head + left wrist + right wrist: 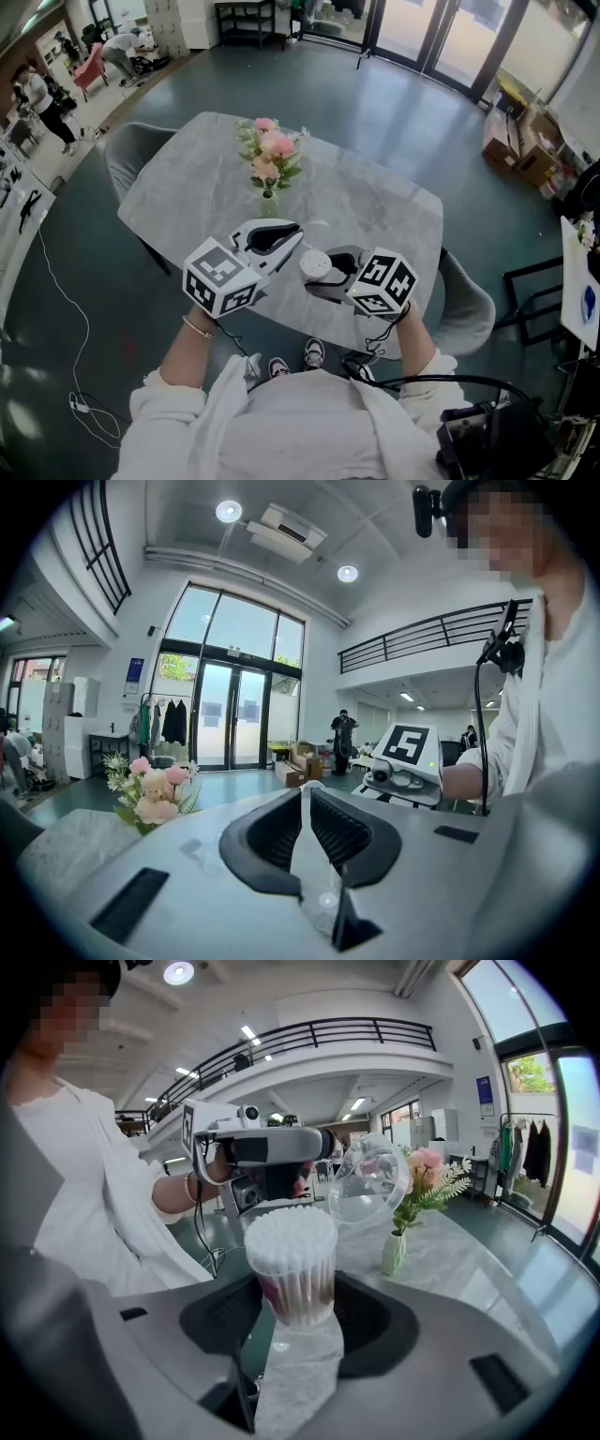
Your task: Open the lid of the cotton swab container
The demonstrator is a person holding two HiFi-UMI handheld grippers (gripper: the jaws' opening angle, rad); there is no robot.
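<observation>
Marble desk (375, 202) is lying below. Right hand-held gripper (292, 1290) is clamping the cotton swab container (291, 1246), swab tips exposed. Left hand-held gripper (307, 803) is pinching the clear lid (370, 1180), off and just beside the container. Flower vase (269, 161) is standing beyond.

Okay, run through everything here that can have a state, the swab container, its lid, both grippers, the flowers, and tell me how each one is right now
Cotton swab container: open, full of swabs, upright.
Lid: off, held up beside the container.
Left gripper: shut on the lid.
Right gripper: shut on the container.
Flower vase: upright on the table.
</observation>
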